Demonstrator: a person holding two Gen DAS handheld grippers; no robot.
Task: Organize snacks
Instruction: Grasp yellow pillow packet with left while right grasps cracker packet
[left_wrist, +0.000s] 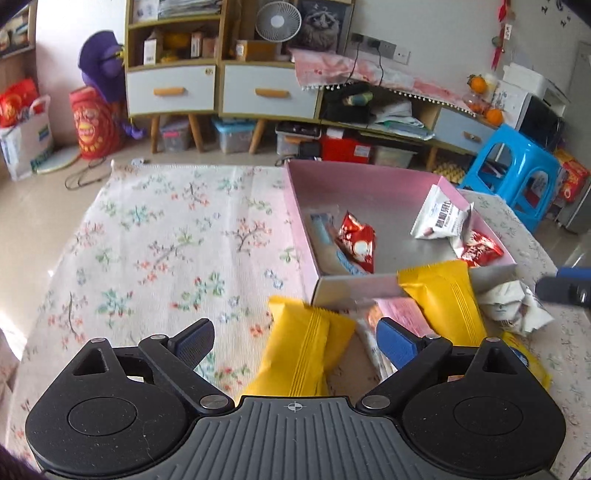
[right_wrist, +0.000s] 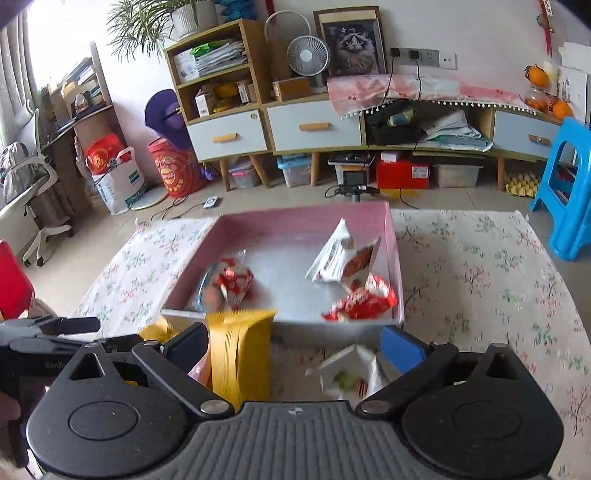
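Observation:
A pink box (left_wrist: 295, 206) (right_wrist: 394, 258) on the floral cloth holds red packets (left_wrist: 356, 242) (right_wrist: 364, 302), a white packet (left_wrist: 441, 218) (right_wrist: 332, 258) and a blue-labelled packet (left_wrist: 325, 232). My left gripper (left_wrist: 295, 341) is open over a yellow packet (left_wrist: 303, 354). A second yellow packet (left_wrist: 443, 299) leans on the box's near wall. My right gripper (right_wrist: 295, 349) is open, with that yellow packet (right_wrist: 240, 354) upright beside its left finger and a white packet (right_wrist: 351, 373) between the fingers. Whether either gripper touches a packet is unclear.
A crumpled white packet (left_wrist: 513, 306), a pink packet (left_wrist: 402, 314) and another yellow wrapper (left_wrist: 528, 362) lie near the box. The right gripper shows at the left view's right edge (left_wrist: 565, 288). A blue stool (right_wrist: 569, 192) and cabinets (right_wrist: 273, 125) stand beyond the table.

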